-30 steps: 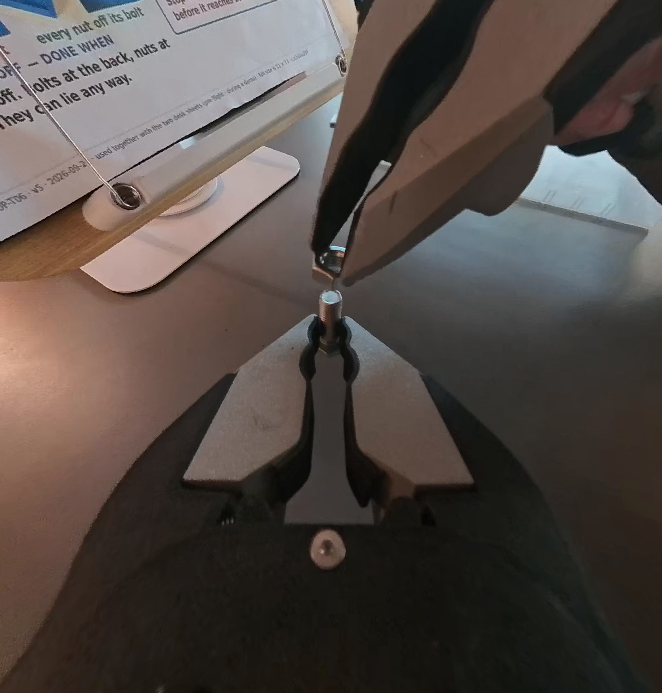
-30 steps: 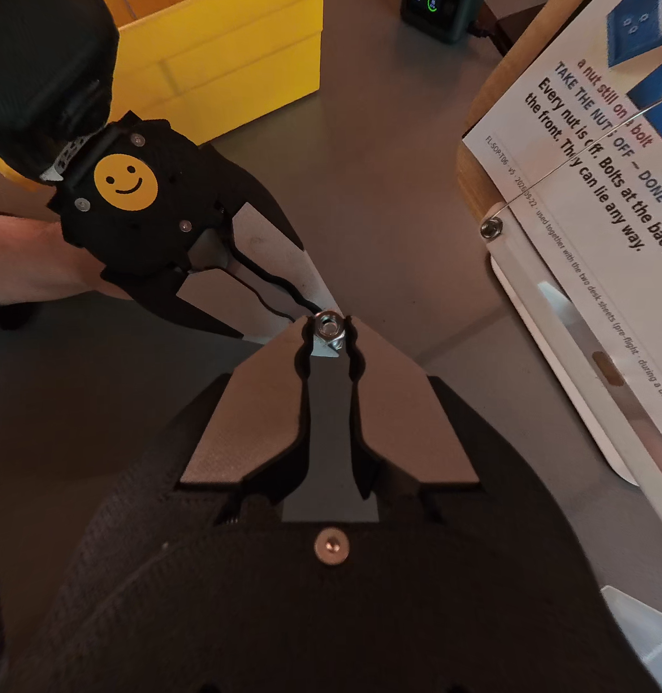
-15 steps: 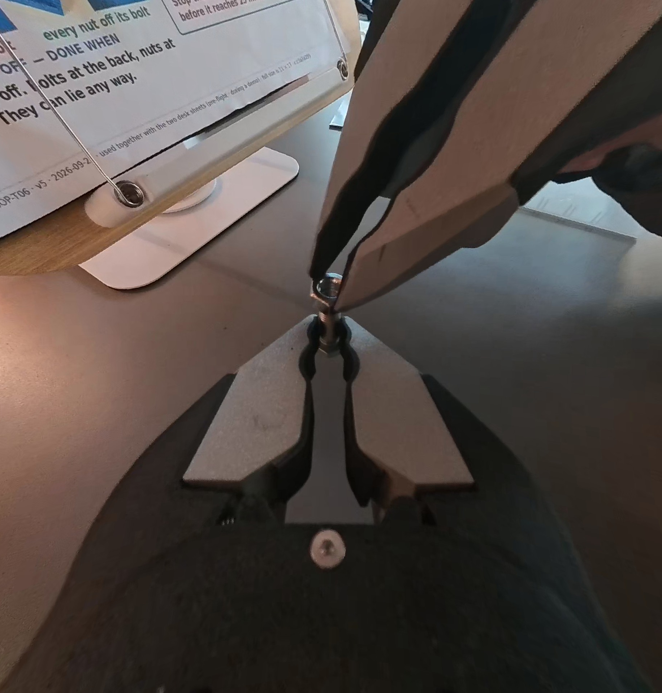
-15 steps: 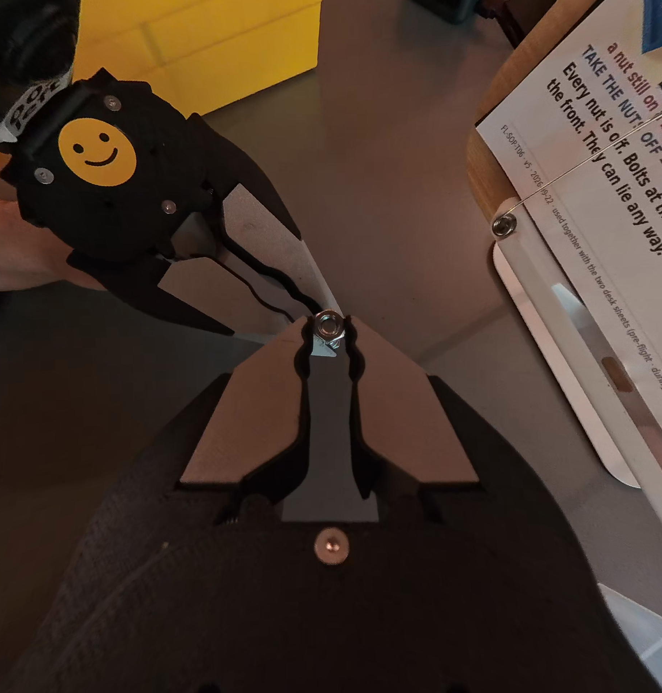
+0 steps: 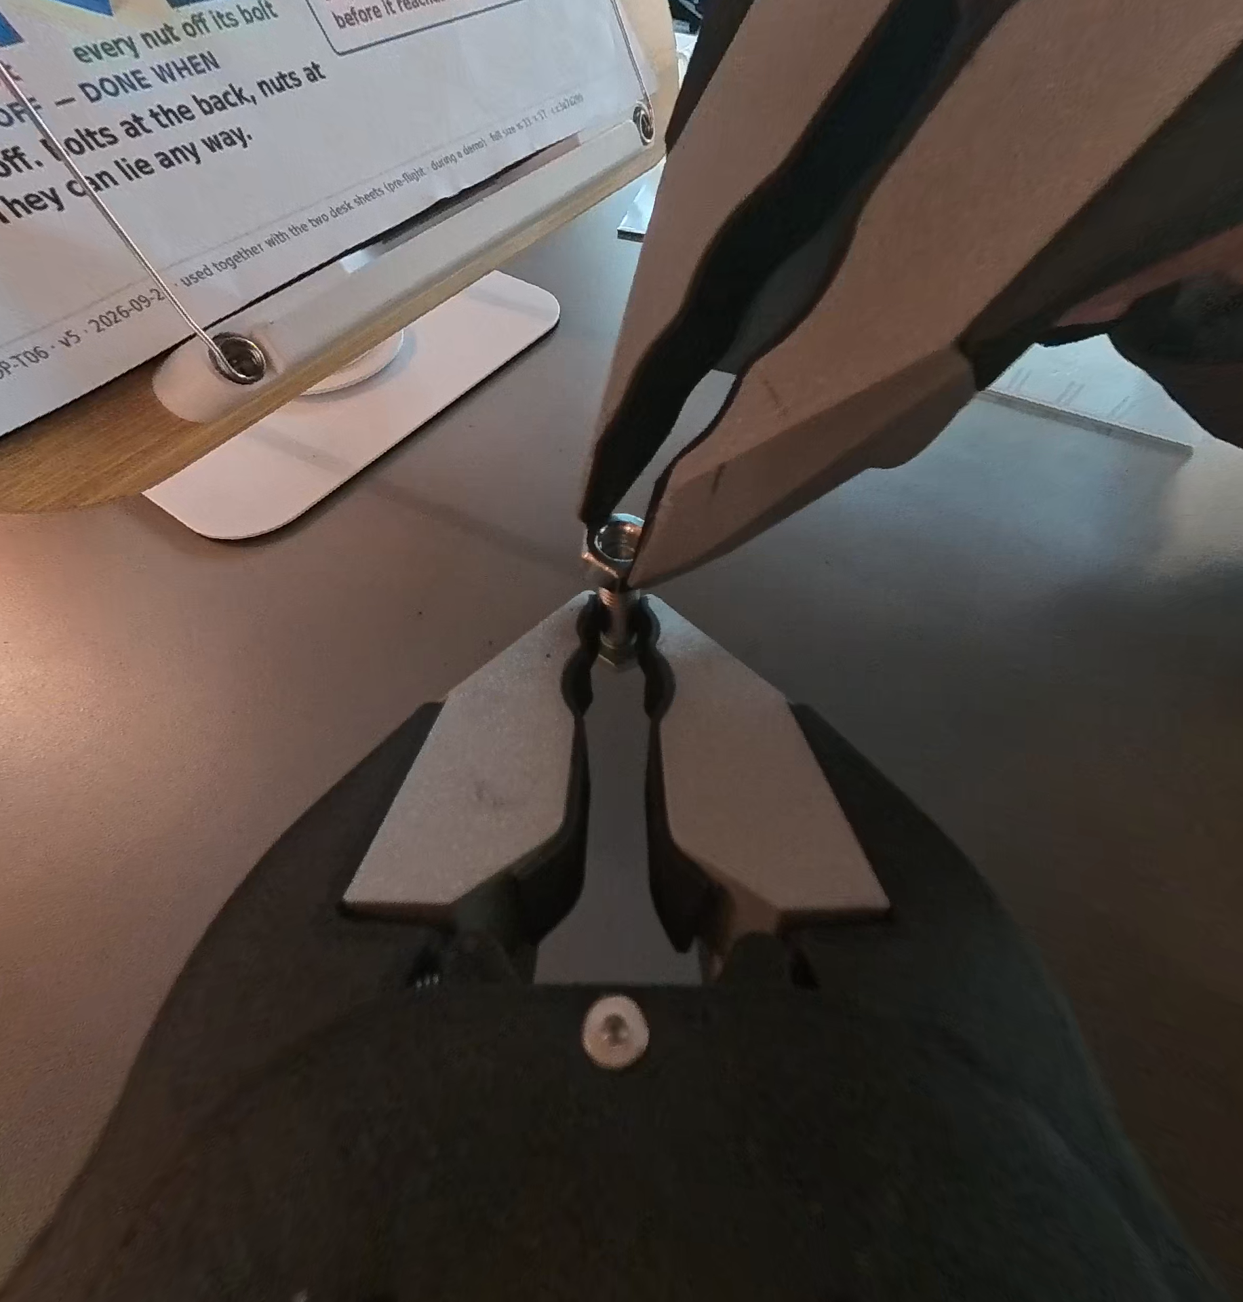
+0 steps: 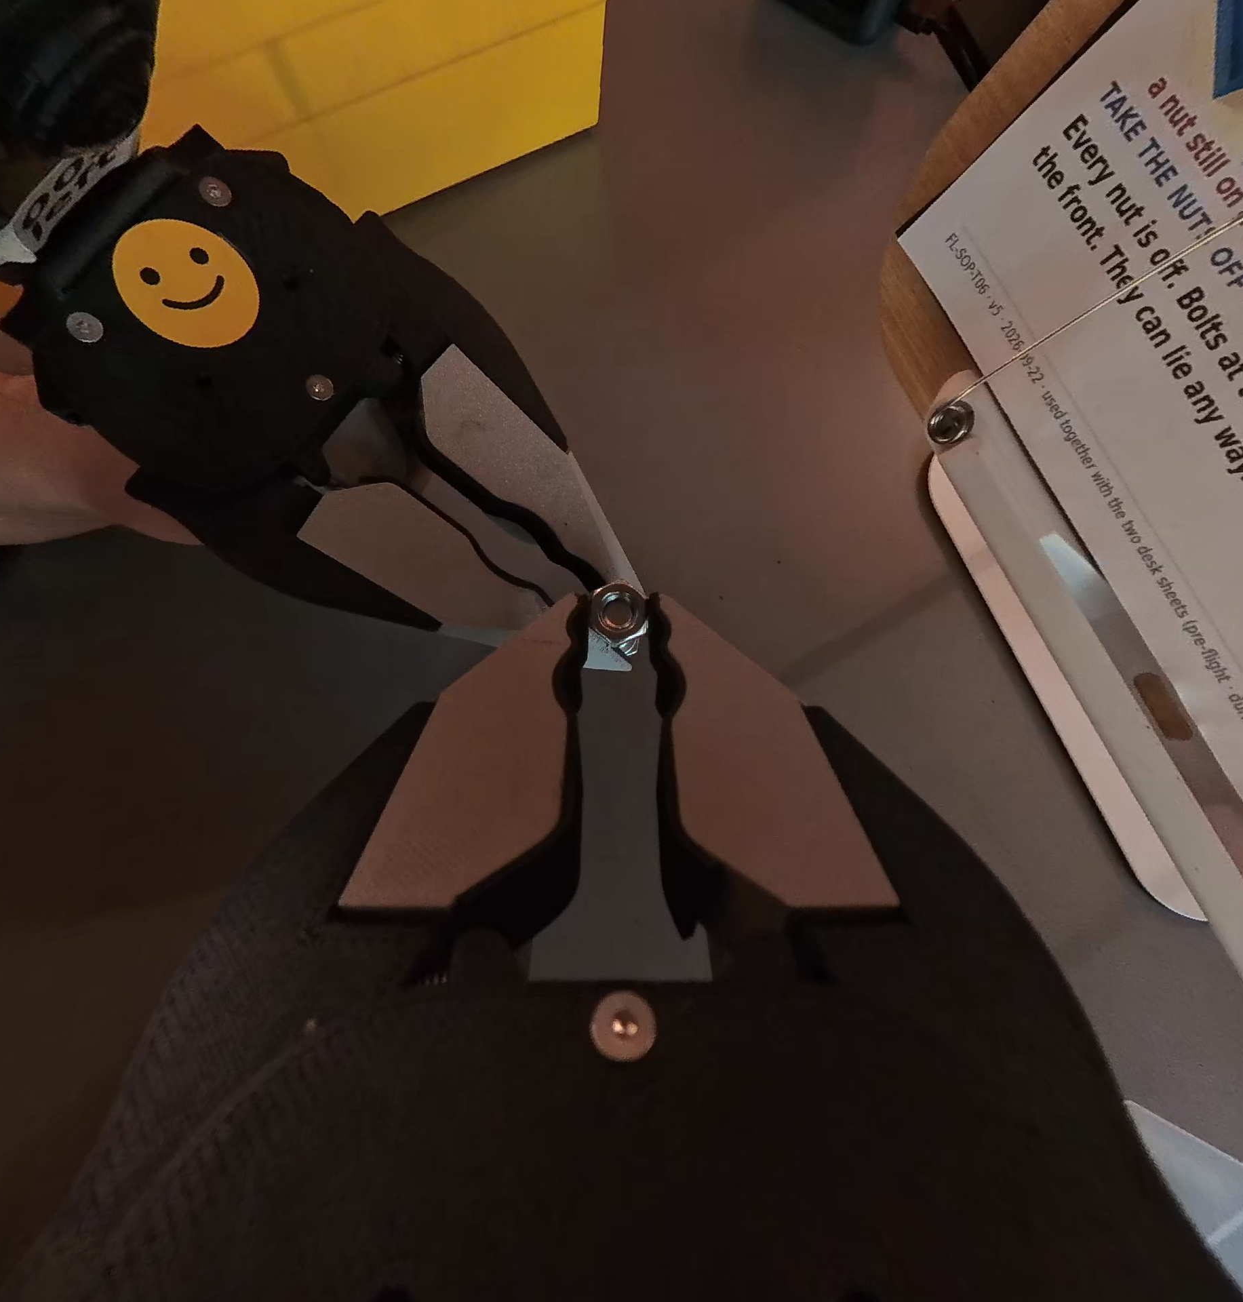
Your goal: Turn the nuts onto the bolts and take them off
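My left gripper is shut on a small steel bolt, which points away from it with its threaded end up. My right gripper is shut on a steel hex nut. In the left wrist view the right gripper comes in from the upper right and holds the nut on the tip of the bolt. In the right wrist view the left gripper, black with a yellow smiley sticker, reaches in from the left, and the bolt's end shows inside the nut's hole.
A wooden stand with a printed instruction sheet on a white base stands behind the grippers. It also shows at the right in the right wrist view. A yellow box sits at the far left. The grey tabletop lies below. The tips of both grippers are at nearly the same place.
The right gripper has brought the nut down from just above the bolt onto its tip. The left gripper has kept its hold on the bolt and shifted only slightly.
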Demonstrator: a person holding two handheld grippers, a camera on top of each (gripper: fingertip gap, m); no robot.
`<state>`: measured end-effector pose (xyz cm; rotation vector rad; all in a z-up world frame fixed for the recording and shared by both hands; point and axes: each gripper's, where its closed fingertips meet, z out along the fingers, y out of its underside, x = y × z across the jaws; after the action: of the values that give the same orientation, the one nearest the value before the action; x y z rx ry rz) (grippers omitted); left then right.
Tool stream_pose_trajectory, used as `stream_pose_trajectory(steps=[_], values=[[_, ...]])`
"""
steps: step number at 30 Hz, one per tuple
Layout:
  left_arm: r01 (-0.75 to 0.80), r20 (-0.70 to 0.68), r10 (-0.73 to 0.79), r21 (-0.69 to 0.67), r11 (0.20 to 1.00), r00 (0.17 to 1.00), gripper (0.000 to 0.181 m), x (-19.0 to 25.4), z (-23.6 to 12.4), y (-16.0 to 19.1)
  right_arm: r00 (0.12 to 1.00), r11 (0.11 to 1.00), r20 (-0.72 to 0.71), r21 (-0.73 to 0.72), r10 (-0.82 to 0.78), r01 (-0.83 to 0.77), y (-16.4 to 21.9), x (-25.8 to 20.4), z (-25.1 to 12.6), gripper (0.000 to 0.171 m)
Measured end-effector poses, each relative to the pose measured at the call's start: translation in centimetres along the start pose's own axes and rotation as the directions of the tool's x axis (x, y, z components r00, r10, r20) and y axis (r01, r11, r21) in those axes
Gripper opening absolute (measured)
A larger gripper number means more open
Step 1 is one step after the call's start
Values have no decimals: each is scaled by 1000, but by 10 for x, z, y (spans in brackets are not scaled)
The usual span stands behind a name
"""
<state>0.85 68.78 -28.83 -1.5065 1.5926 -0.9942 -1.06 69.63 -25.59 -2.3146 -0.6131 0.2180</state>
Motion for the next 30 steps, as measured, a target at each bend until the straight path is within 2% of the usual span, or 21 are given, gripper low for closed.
stream_pose_trajectory(steps=[21, 30], values=[[9, -8, -9, -11, 1000, 1000, 8, 1, 1, 2, 1000, 1000, 6, 0, 0, 0, 0, 0, 0, 13], [11, -35, -12, -20, 1000, 999, 7, 5, 2, 4, 999, 997, 15, 62, -43, 42, -7, 2, -23, 18]])
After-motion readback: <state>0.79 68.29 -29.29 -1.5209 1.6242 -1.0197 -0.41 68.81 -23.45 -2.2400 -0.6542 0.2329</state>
